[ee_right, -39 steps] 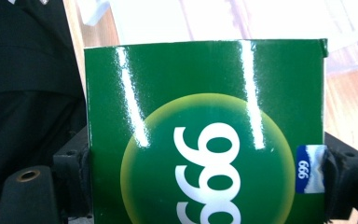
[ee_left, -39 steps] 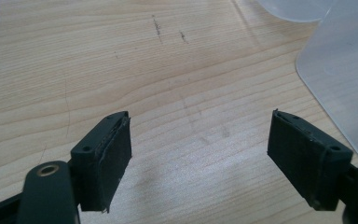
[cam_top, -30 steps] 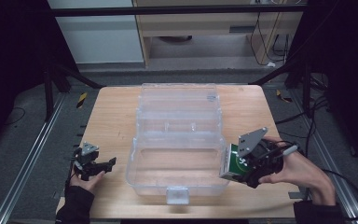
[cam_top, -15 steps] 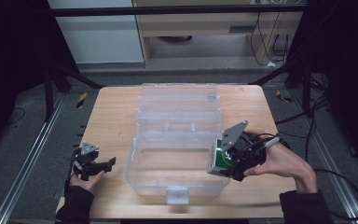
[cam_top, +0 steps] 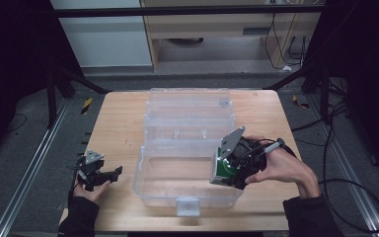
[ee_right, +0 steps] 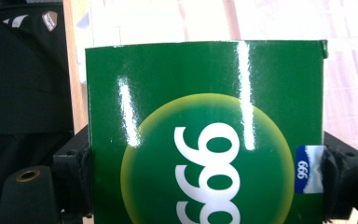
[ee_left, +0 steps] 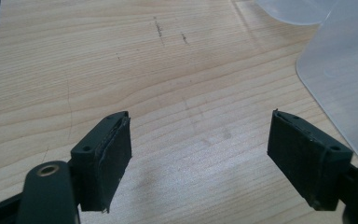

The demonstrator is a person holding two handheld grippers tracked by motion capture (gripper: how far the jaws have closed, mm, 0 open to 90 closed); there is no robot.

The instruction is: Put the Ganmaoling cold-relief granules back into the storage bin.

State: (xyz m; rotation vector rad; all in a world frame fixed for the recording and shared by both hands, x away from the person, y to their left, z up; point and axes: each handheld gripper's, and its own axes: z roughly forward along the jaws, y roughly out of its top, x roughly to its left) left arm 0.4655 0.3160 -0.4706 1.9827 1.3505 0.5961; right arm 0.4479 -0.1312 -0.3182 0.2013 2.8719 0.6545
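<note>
My right gripper (cam_top: 221,170) is shut on a green box (cam_top: 221,171) printed with a yellow circle and white "999". It holds the box over the right side of the clear plastic case (cam_top: 150,170) in the middle of the table. In the right gripper view the green box (ee_right: 205,135) sits squeezed between both jaws, with my right gripper (ee_right: 205,182) tight on its sides. My left gripper (cam_top: 109,175) rests at the table's left front, open, with nothing between its jaws. The left gripper view shows my left gripper (ee_left: 200,163) spread wide above bare wood, the case (ee_left: 345,79) off to its right.
The clear case stands open, its raised lid (cam_top: 190,106) toward the far side and a latch tab (cam_top: 187,206) at the front. The wooden table (cam_top: 121,123) ends in dark floor and metal rails on both sides. A cabinet stands beyond the far edge.
My right gripper has carried the green box leftward, from beside the case's right wall to over the case's right side. The left gripper has stayed put.
</note>
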